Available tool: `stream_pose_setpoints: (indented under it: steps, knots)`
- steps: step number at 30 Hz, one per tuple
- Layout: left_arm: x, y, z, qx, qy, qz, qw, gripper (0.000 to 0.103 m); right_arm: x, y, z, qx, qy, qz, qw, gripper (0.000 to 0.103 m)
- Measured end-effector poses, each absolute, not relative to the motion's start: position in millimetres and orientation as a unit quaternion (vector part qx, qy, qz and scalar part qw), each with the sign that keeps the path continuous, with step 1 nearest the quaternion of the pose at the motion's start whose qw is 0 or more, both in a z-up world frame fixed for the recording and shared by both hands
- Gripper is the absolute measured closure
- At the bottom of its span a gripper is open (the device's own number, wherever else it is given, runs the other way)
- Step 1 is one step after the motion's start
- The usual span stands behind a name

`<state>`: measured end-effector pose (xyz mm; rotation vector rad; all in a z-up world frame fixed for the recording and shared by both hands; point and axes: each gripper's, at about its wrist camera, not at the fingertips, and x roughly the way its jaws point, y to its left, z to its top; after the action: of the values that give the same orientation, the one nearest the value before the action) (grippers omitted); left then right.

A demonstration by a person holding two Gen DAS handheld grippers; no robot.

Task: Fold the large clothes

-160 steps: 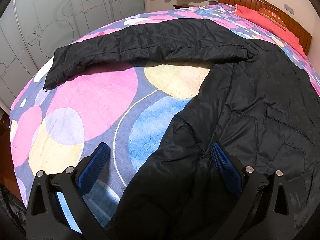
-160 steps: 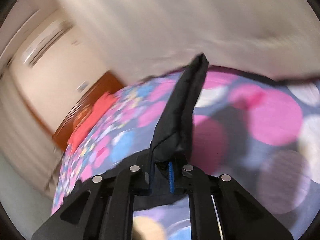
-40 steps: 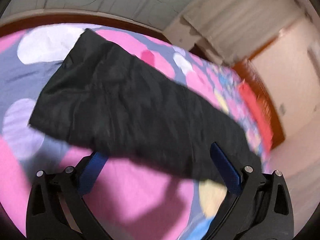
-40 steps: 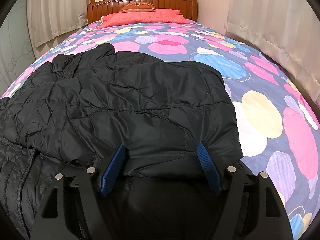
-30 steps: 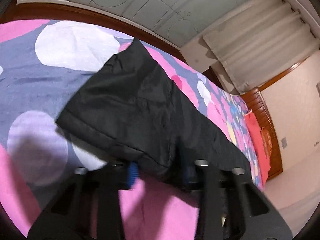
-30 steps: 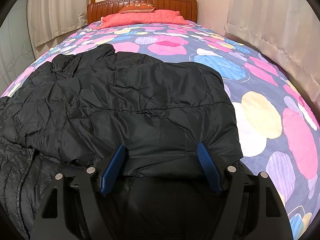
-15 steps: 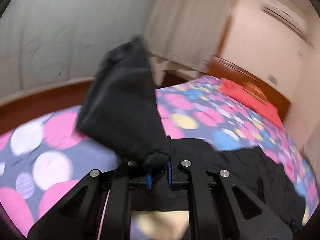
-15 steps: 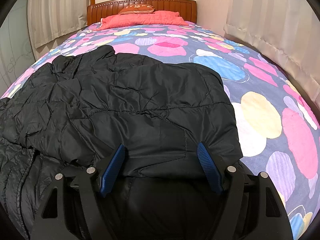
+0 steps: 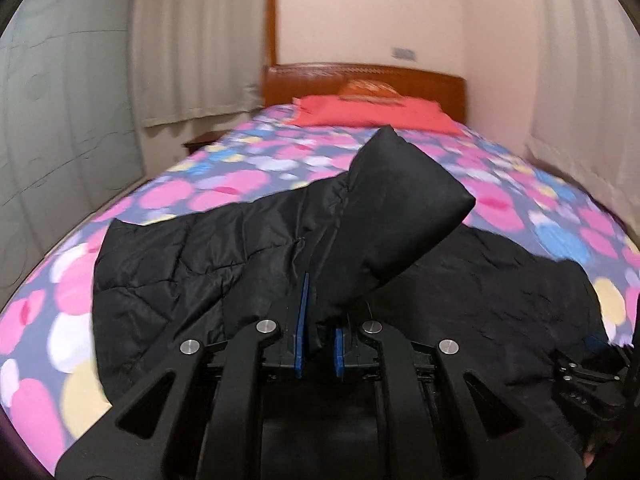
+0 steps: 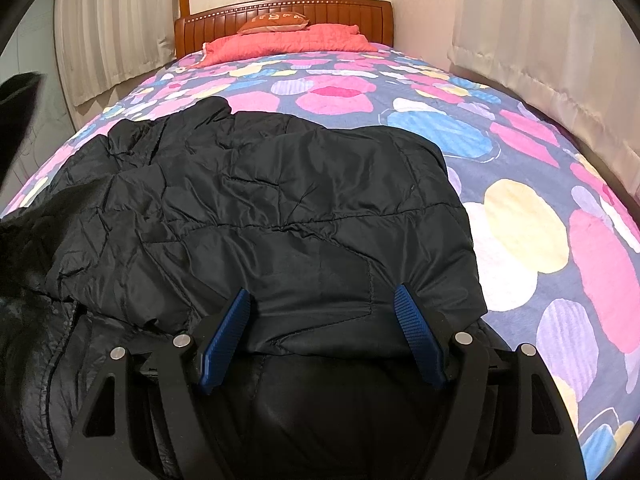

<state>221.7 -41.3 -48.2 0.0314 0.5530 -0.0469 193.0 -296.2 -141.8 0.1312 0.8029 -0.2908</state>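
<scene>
A black quilted jacket [image 10: 280, 200] lies spread on the bed, with one sleeve folded across its body. My left gripper [image 9: 318, 344] is shut on the cuff end of the other sleeve [image 9: 392, 216], which it holds up above the jacket body [image 9: 192, 264]. In the right wrist view the raised sleeve [image 10: 16, 92] shows as a dark shape at the left edge. My right gripper [image 10: 322, 336] stands open just over the near hem of the jacket, its blue pads [image 10: 224, 336] apart and pressing on nothing.
The bedspread [image 10: 520, 220] has large coloured circles. A red pillow [image 10: 288, 44] and a wooden headboard [image 10: 280, 12] are at the far end. Curtains [image 10: 540, 60] hang along the right side, and a pale wardrobe [image 9: 60, 120] stands on the left.
My left gripper closed on the sleeve cuff, lifted it off the bedspread and swung it over toward the jacket body, rolling as it went. The right gripper has not moved.
</scene>
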Motion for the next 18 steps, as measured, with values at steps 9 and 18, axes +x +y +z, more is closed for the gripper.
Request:
stream_pose_setpoints:
  steps: [9, 18]
  knots:
    - [226.5, -102.8, -76.5, 0.072, 0.32, -0.068, 0.942, 0.043, 192.6, -295.7, -142.0, 0.065, 0.388, -0.141, 0.909, 0.029]
    - [198.8, -61.7, -53.9, 0.036, 0.308, -0.06, 0.949, 0.035, 190.7, -291.4, -126.2, 0.088, 0.385, -0.137, 0.909, 0.029]
